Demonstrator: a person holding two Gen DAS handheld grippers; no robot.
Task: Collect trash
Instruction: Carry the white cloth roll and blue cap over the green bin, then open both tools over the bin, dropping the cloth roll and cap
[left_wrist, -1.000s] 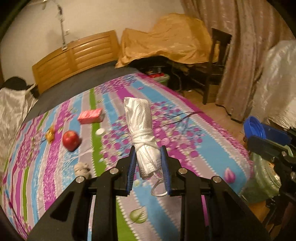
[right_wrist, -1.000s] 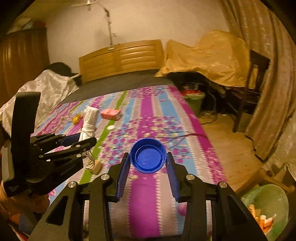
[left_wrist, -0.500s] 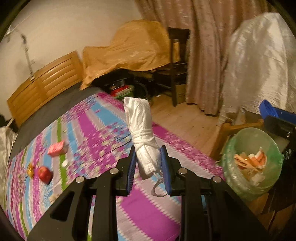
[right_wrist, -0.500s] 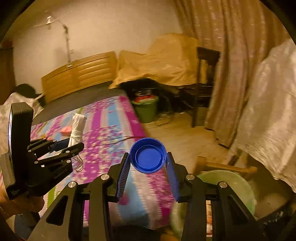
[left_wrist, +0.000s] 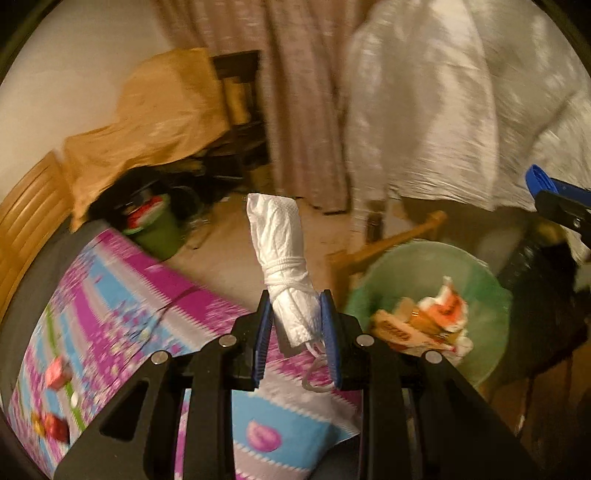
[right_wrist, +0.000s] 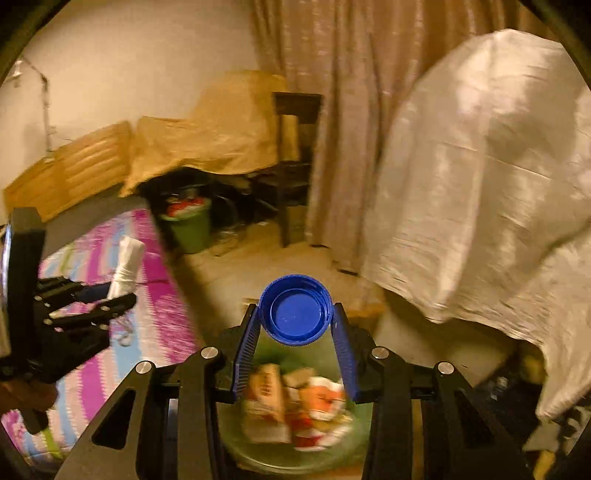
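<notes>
My left gripper is shut on a rolled white plastic bag tied with a knot, which stands up between the blue pads over the corner of the bed. My right gripper is shut on a round blue lid, held directly above a pale green trash bin with wrappers inside. In the left wrist view the same trash bin lies to the right of the bag, and the blue lid shows at the right edge. The left gripper with the white bag appears at the left of the right wrist view.
A bed with a striped purple and blue cover fills the lower left, with red items on it. A second green bin, a dark chair, curtains and a large white-draped shape stand around the bare floor.
Both grippers have swung right, away from the bed, each keeping its hold. The trash bin has come into view, now under the blue lid and beside the white bag.
</notes>
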